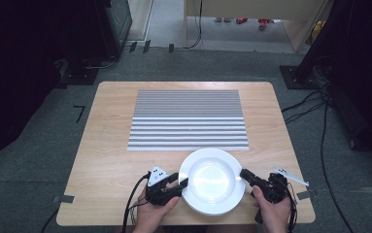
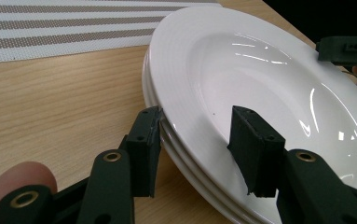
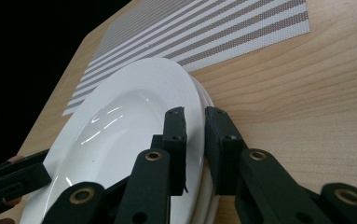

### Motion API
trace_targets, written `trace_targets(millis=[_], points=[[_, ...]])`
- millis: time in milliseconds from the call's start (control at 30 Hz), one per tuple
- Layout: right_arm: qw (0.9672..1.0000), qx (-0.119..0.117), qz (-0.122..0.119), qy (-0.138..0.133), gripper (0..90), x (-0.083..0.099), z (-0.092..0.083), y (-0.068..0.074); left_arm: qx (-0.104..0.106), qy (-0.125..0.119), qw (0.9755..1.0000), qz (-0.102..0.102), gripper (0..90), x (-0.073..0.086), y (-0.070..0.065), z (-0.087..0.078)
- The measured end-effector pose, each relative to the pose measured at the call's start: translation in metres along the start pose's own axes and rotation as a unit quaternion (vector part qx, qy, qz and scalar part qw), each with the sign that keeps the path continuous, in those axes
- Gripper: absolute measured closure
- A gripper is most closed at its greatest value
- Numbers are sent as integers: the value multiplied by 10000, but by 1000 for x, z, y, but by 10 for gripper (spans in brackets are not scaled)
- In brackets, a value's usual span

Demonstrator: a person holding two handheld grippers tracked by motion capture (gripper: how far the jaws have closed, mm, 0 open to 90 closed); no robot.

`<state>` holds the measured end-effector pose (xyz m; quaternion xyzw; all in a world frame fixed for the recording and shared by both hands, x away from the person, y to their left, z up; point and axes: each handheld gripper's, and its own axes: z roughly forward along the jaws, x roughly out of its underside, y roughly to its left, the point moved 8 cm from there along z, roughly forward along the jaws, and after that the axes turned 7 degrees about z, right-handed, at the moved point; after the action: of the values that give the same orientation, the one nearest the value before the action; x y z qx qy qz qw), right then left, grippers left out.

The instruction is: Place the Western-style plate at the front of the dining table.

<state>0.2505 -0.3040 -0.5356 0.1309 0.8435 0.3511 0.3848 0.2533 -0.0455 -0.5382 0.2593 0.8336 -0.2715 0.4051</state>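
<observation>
the stack of white plates [image 1: 212,181], seen at the lower centre of the high view, is judged stiff, glossy, slippery and breakable, best taken at opposite rims, where the right gripper [image 3: 194,116] is clamped and the left gripper [image 2: 197,122] is spread loosely astride.

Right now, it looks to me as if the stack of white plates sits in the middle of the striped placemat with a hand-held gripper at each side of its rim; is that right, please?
Not quite. The stack of white plates sits on the bare wooden table, at the near edge of the striped placemat, not in its middle. The high view shows this. The left hand-held gripper and the right hand-held gripper are indeed at opposite sides of its rim.
</observation>
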Motion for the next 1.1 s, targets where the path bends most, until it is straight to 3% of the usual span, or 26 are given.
trace_targets(millis=[300, 333, 400, 667, 867, 1100], points=[[10000, 19, -44, -78, 814, -1, 1, 2, -10, 34, 10000, -10, 522, 1, -1, 1], [9998, -130, 85, -121, 815, -2, -1, 5, -12, 43, 10000, -5, 521, 2, -1, 2], [9996, -197, 152, -111, 813, -3, -2, 6, 11, 26, 10000, -43, 520, 2, 0, 2], [9995, -209, 129, -184, 812, -3, 0, 8, 10, 29, 10000, -54, 512, 2, 0, 2], [9984, -406, 357, -152, 809, -2, 2, 10, 2, 33, 10000, -46, 487, 3, -1, 3], [9982, -435, 372, -201, 808, -1, 4, 11, -3, 48, 10000, -83, 474, 4, -1, 5]])
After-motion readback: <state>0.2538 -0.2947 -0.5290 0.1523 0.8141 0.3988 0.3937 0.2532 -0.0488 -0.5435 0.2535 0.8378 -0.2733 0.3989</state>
